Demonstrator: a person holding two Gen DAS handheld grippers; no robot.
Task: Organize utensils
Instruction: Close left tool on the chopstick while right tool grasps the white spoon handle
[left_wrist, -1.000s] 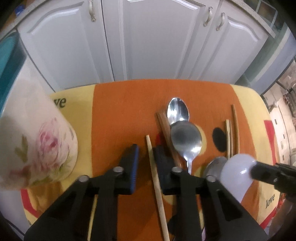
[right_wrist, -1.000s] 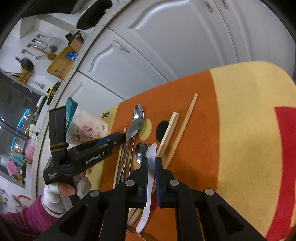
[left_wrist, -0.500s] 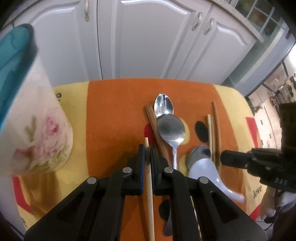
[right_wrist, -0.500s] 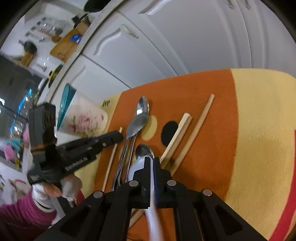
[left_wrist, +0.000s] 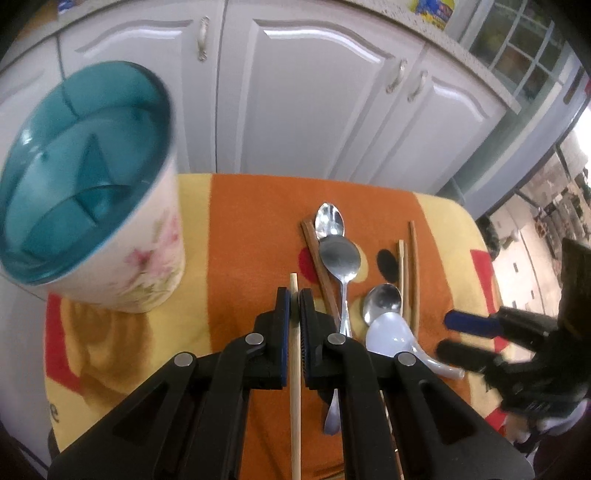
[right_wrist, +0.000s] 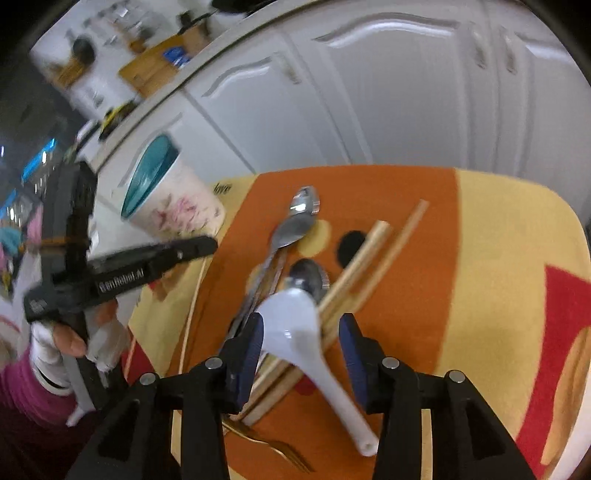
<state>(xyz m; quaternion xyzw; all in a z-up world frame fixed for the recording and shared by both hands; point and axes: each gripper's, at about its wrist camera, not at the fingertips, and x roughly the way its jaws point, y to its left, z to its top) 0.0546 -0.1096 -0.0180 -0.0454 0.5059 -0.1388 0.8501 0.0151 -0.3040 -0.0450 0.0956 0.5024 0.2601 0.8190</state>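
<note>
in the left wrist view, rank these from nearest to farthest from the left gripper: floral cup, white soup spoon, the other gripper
1. white soup spoon, just right of the left gripper, which is shut on a light chopstick.
2. floral cup, upper left.
3. right gripper, far right edge, jaws open after just opening, holding nothing.
</note>
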